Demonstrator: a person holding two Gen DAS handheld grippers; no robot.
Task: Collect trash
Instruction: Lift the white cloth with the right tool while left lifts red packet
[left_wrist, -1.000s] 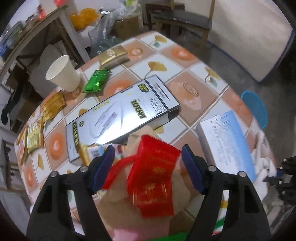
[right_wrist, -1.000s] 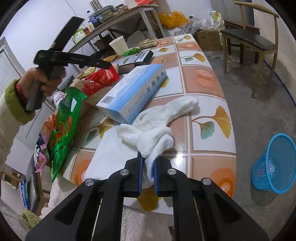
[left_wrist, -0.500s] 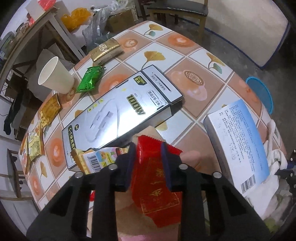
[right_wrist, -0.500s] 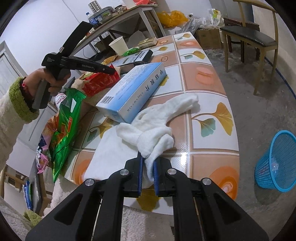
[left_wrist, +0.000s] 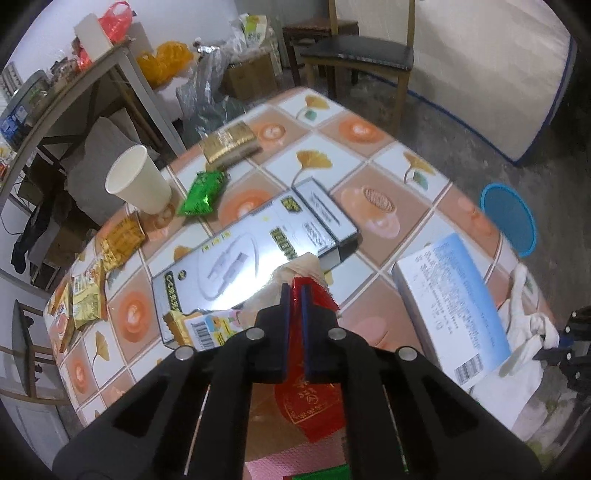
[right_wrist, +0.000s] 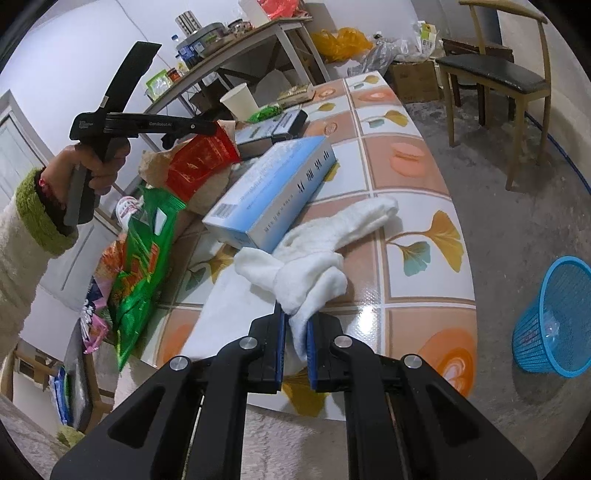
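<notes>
Left claw (left_wrist: 294, 295) was clamped on the top edge of a red wrapper (left_wrist: 308, 402), which hung below the jaws at lower centre of the left wrist frame, above the table (left_wrist: 373, 173). In the right wrist frame the wrapper (right_wrist: 201, 162) showed at upper left, lifted clear of the blue box (right_wrist: 273, 192). Right claw (right_wrist: 295, 325) was closed on a white cloth (right_wrist: 314, 258) lying on the table near its front edge. Blue basket (right_wrist: 554, 317) stood on the floor, lower right.
</notes>
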